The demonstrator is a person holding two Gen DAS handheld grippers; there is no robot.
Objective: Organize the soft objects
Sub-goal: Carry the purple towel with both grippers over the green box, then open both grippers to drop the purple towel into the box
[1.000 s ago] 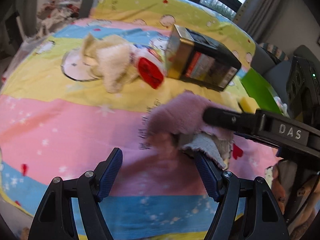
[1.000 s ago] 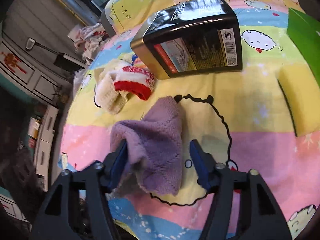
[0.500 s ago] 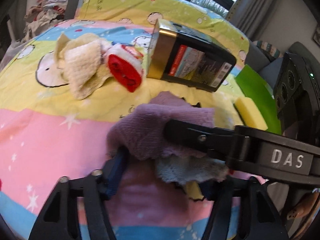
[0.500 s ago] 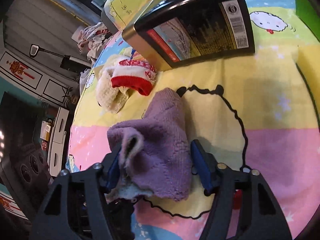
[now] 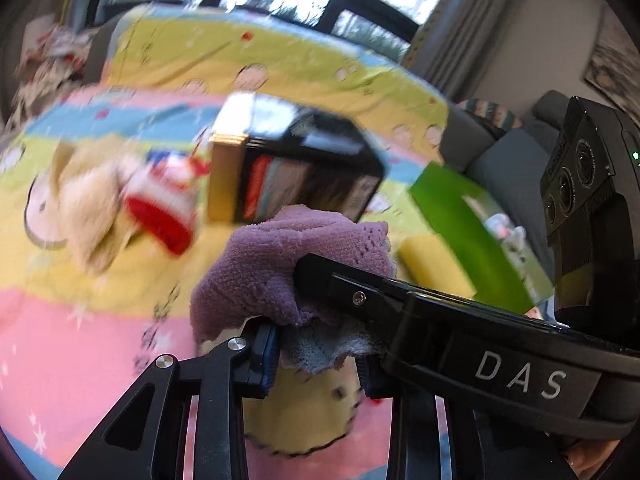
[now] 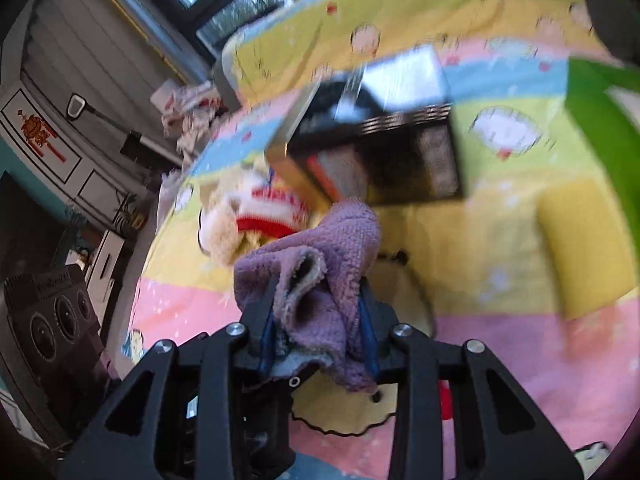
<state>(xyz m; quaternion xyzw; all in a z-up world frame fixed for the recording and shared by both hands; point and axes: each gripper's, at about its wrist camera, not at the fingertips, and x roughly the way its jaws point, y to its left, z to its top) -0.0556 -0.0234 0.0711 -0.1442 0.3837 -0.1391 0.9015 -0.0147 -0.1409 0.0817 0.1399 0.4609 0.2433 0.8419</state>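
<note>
Purple towel (image 6: pixel 320 276) sits pinched between both closing claws, left gripper (image 5: pixel 316 356) and right gripper (image 6: pixel 318 340), whose arm at four o'clock reads "DAS".

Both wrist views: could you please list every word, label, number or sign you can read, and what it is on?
"DAS": white letters on the right gripper, seen in the left wrist view.
Black box: coloured label panels, too blurred to read in either view.
Red ornament on the cabinet door: a sign, no legible characters.
Bedsheet: cartoon faces only, no readable text.
</note>
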